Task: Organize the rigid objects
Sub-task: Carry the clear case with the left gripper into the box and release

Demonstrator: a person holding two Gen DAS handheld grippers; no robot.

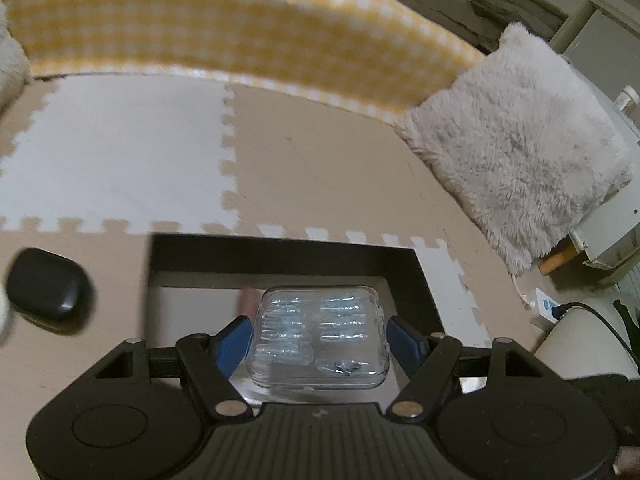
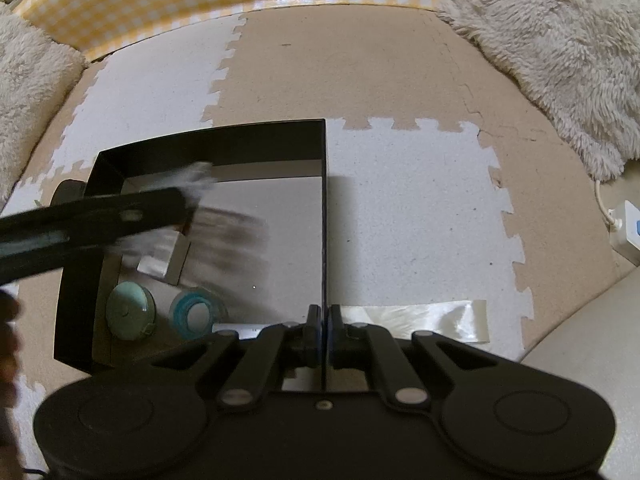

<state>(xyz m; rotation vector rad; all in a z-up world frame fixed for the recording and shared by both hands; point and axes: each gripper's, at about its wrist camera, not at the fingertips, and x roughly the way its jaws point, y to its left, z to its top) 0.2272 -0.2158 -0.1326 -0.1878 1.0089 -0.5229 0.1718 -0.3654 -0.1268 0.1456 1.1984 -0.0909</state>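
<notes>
In my left gripper [image 1: 320,338] I have a clear plastic case [image 1: 320,336] pinched by its two sides, the blue pads [image 1: 234,346] pressed flat against it with the jaws set about halfway apart; through the lid I can make out rows of small pale pieces and a few dark bits near the edge closest to me. Just beyond and below the case is the black box [image 1: 280,254], its far wall running straight across ahead of my fingers. Off to the left of this gripper, on the beige foam mat [image 1: 320,160], lies a small rounded black case [image 1: 48,290], well clear of the box. Farther ahead runs a yellow checked cushion edge [image 1: 240,40], and to the right sits a fluffy grey pillow [image 1: 520,140]. My right gripper [image 2: 324,330] is pressed together on the right-hand wall of the black box [image 2: 324,220], the thin wall standing upright between the closed pads. To the left of that grip, inside the box, I see a round pale-green container [image 2: 130,316] and, just beside it, a clear roll with a blue rim [image 2: 196,318], both near the corner closest to me. Above them my left gripper's arm [image 2: 92,224] reaches in over the box from the left, blurred, so I cannot tell what lies under it. To the right of the grip, a strip of shiny tape [image 2: 420,318] lies on the white mat tile.
</notes>
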